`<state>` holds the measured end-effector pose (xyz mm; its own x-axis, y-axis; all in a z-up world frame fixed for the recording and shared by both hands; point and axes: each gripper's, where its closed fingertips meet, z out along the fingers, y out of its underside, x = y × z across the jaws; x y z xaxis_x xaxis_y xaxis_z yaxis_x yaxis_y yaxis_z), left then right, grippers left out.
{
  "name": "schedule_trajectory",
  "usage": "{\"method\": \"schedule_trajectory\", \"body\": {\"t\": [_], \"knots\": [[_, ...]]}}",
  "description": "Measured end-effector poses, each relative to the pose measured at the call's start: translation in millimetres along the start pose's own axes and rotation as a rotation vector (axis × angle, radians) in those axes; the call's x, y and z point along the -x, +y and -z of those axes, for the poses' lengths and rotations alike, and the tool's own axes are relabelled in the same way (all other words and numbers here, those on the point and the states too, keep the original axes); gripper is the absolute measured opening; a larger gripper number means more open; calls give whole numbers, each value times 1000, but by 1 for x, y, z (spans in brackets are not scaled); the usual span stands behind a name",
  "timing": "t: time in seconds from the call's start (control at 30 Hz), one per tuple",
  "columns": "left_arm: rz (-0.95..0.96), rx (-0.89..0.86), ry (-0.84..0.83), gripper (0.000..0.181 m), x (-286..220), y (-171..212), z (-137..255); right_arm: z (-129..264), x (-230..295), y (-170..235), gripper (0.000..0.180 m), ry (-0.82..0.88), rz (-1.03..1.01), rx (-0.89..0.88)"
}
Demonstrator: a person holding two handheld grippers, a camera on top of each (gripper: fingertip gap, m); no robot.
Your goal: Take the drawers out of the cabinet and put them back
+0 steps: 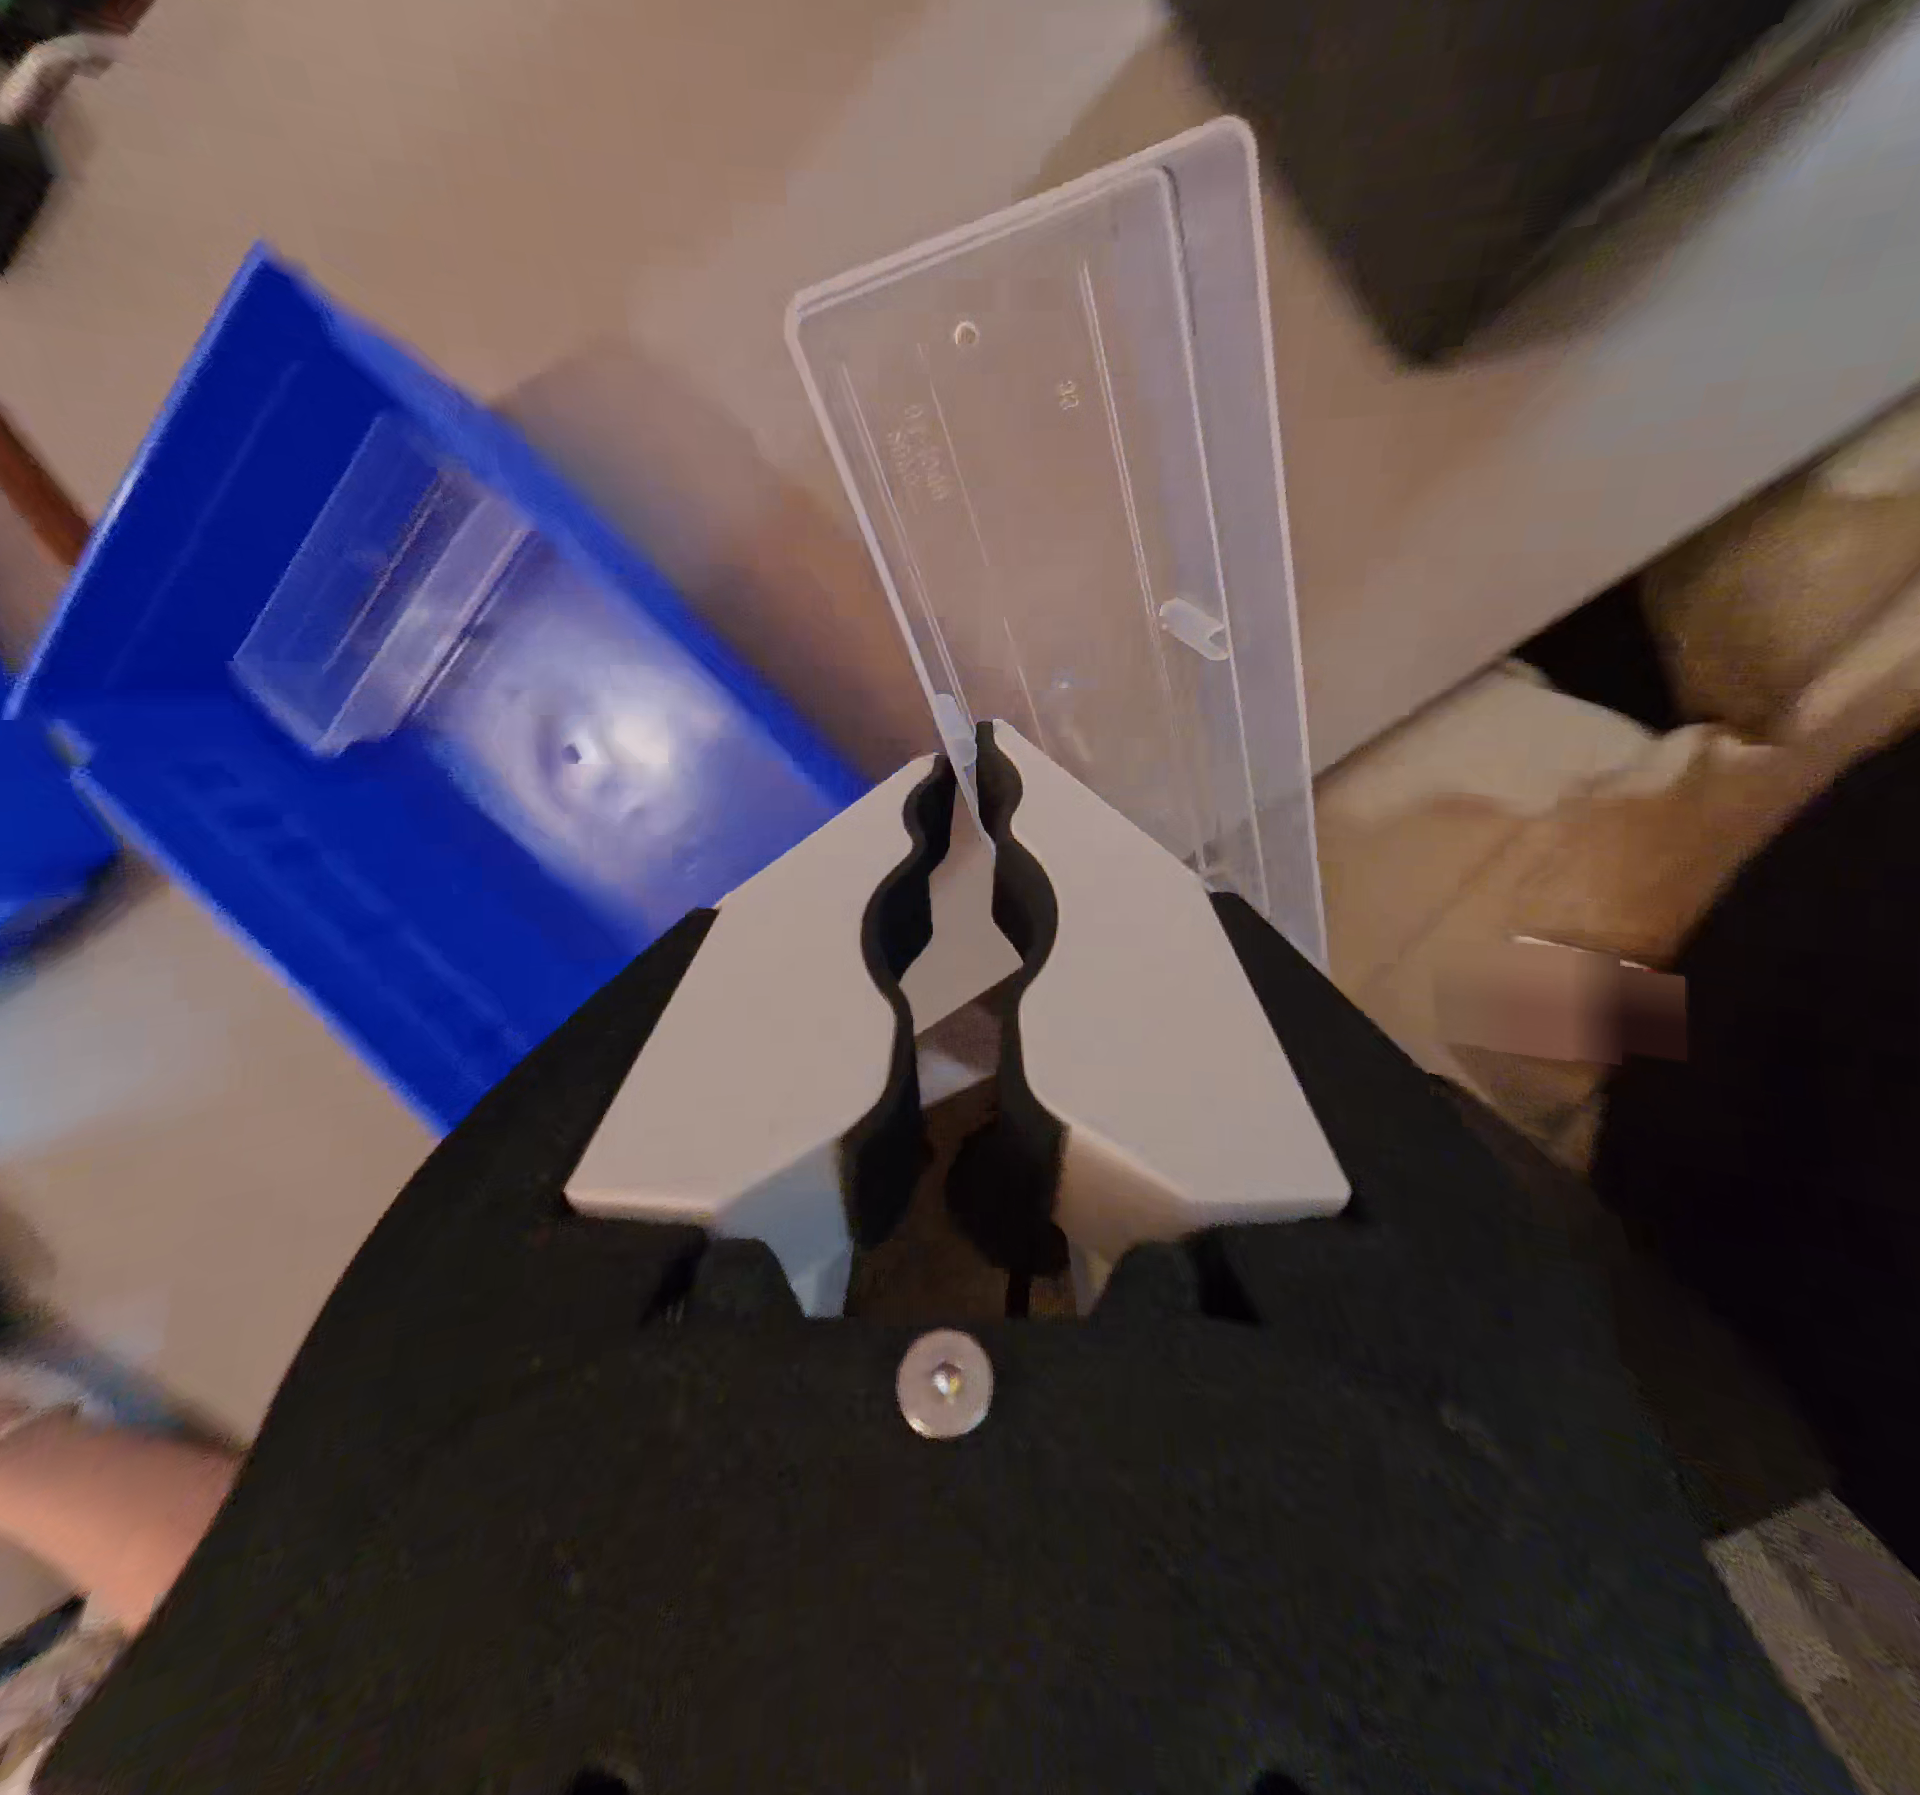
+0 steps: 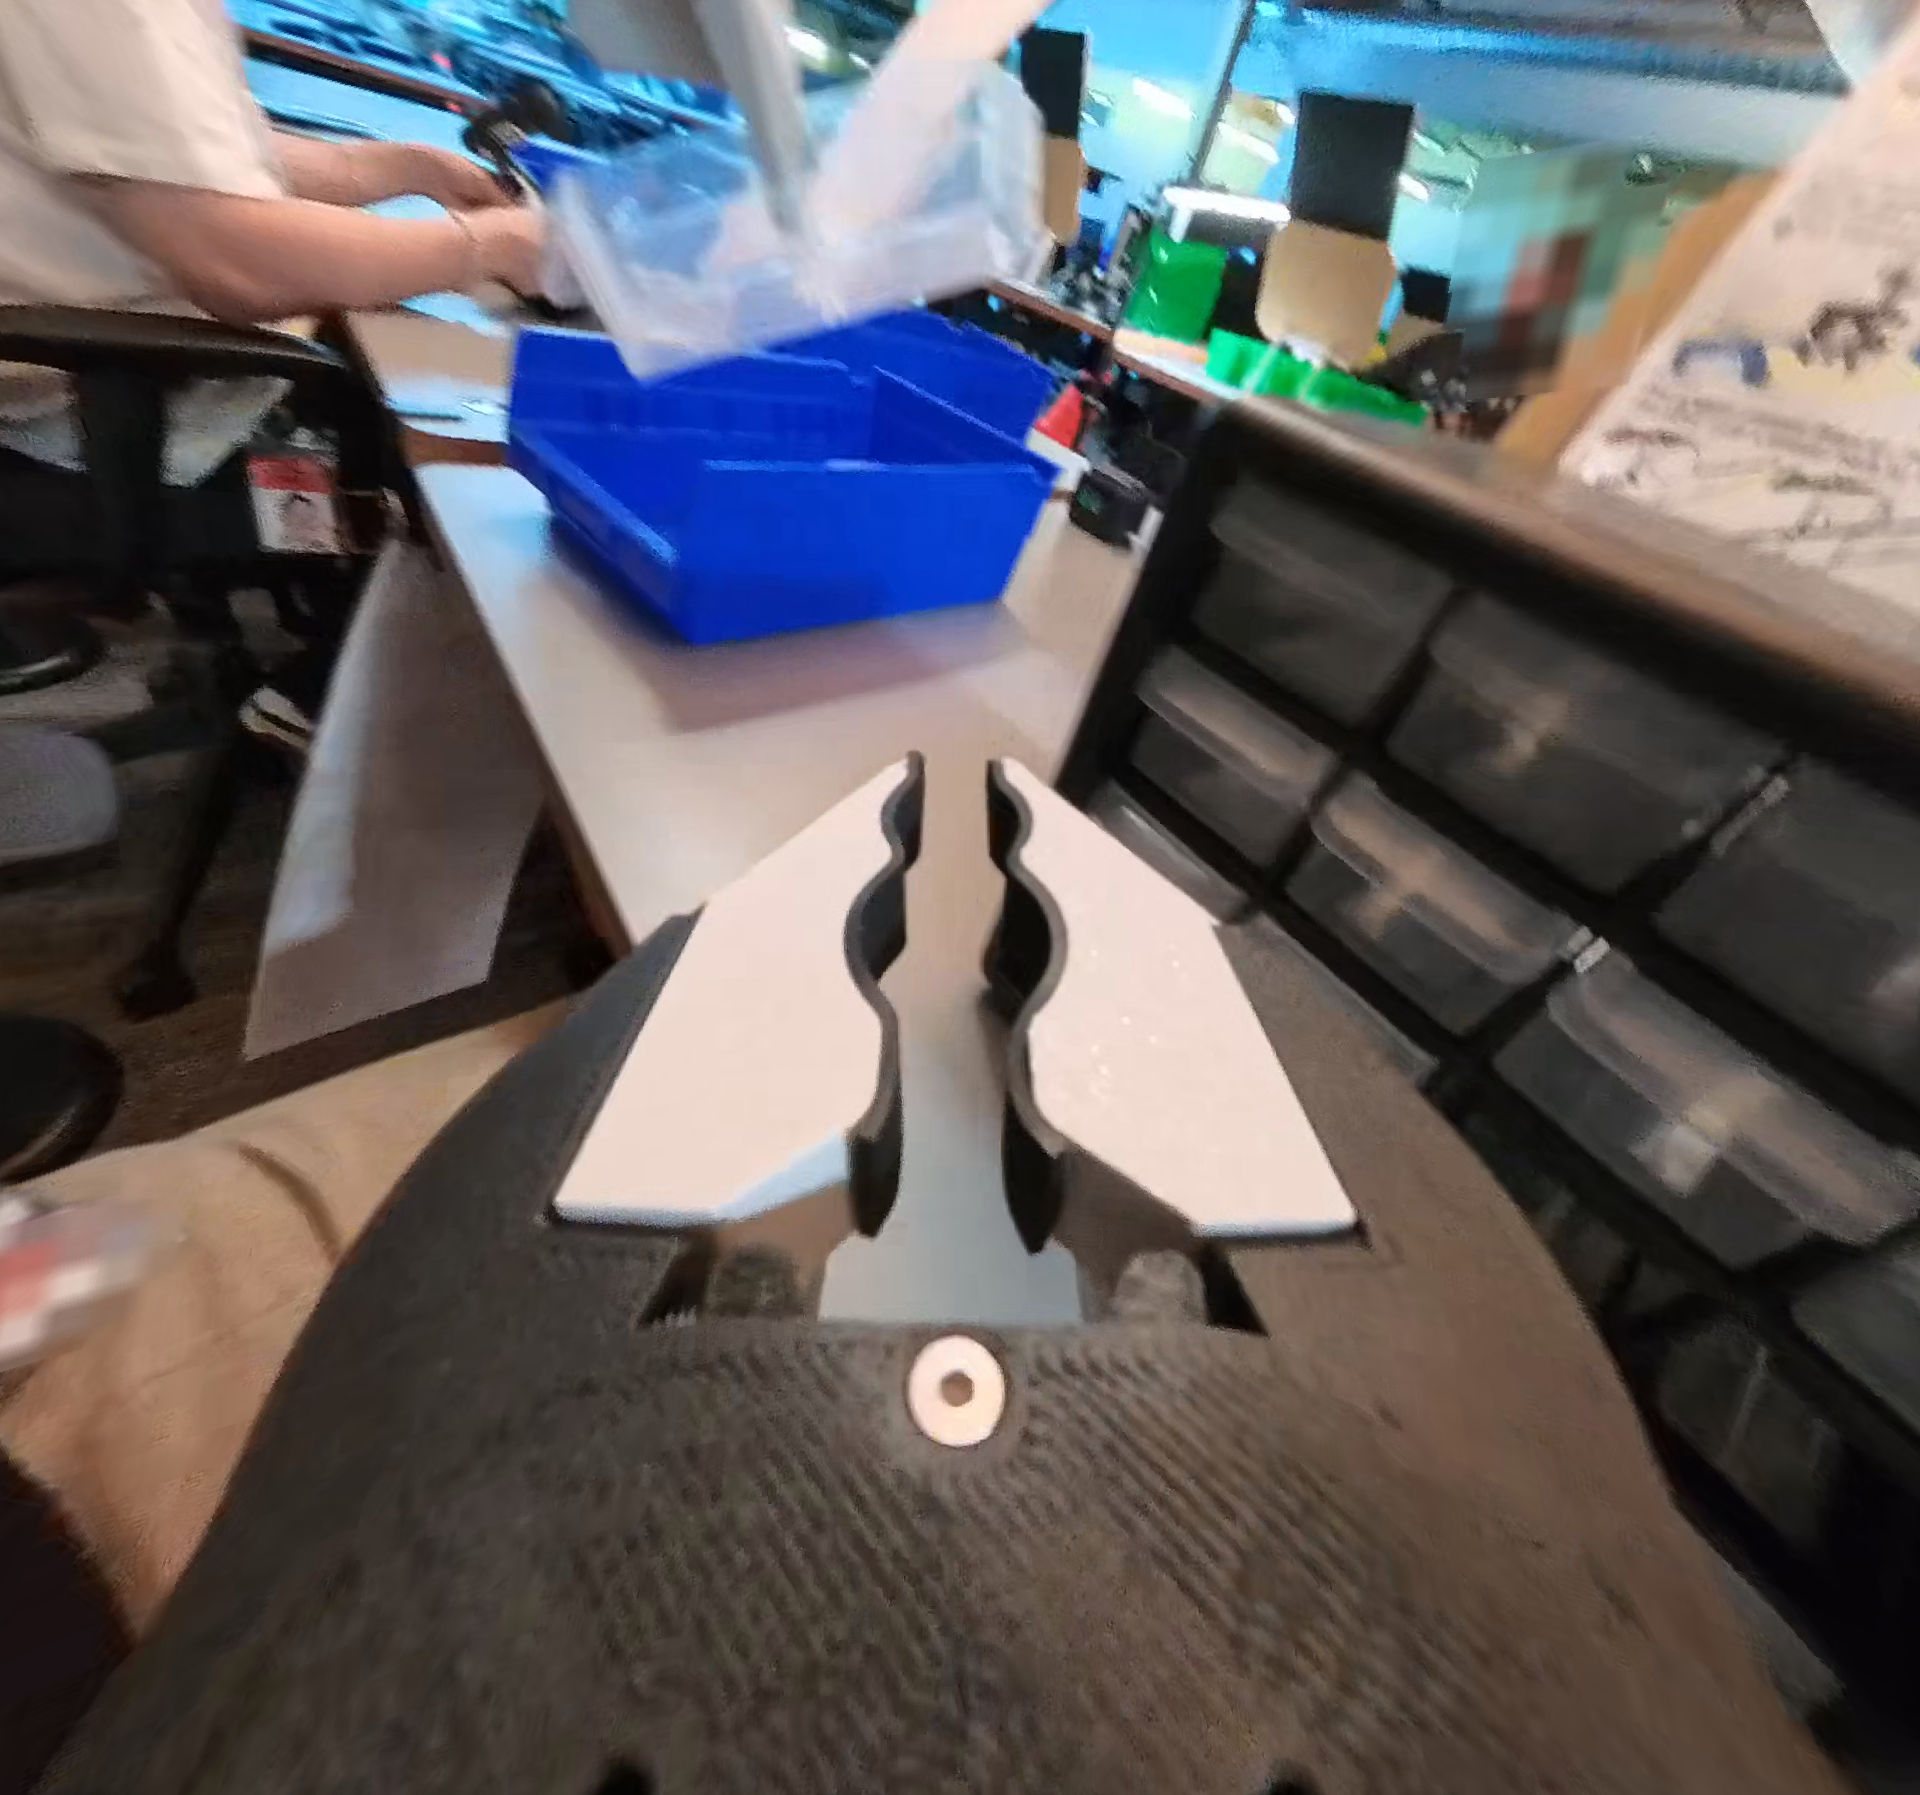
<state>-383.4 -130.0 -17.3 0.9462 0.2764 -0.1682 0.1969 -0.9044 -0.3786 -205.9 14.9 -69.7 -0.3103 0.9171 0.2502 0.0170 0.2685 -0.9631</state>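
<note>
The long pale tabletop [image 2: 665,758] carries everything, and the rest is placed from the blue plastic bin [image 2: 790,488] standing on it. Right of the bin, along the table's edge, stands the black cabinet [image 2: 1507,810] with rows of smoky translucent drawers in its dark frame, a printed sheet [image 2: 1756,374] leaning above it. Left of the bin a person's forearm [image 2: 312,259] reaches over the table beside a black chair [image 2: 156,457]. Green bins [image 2: 1226,311] lie well behind.

The bin is glossy, straight-walled and partitioned; a small clear drawer [image 1: 384,592] lies inside it.

Above the bin hangs a clear rectangular plastic drawer [image 1: 1060,519], tilted, thin-walled, with moulded ribs on its underside. The left gripper [image 1: 966,758] has its white fingers with wavy black inner edges pinched on the drawer's rim. The right gripper [image 2: 954,779] sits nearer than the bin, low over the table, fingers slightly apart with nothing between them.
</note>
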Motion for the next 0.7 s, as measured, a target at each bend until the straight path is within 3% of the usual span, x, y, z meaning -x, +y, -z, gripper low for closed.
{"method": "schedule_trajectory", "body": {"t": [0.1, 0.27, 0.37, 0.47, 0.5, 0.63, 0.7], "knots": [[-110, -38, -22, 3, -58, -14, 2, 11, 32, -28, 13, -63, 43, -49], [-213, -106, 21, 3, -143, -29, -11, 19, 87, -55, 43, -182, 97, -13], [-168, -188, 161, 3, -191, -43, -21, 14, 101, -47, 48, -161, 135, 83], [-141, -237, 182, 3, -208, -54, -33, 10, 98, -9, 54, -98, 291, 297], [-135, -241, 168, 3, -207, -56, -36, 10, 92, 3, 53, -63, 362, 359], [-100, -250, 190, 3, -206, -60, -43, 10, 76, 9, 14, 46, 579, 350], [-79, -259, 225, 3, -206, -62, -43, 9, 75, 11, 13, 46, 593, 354]]}}
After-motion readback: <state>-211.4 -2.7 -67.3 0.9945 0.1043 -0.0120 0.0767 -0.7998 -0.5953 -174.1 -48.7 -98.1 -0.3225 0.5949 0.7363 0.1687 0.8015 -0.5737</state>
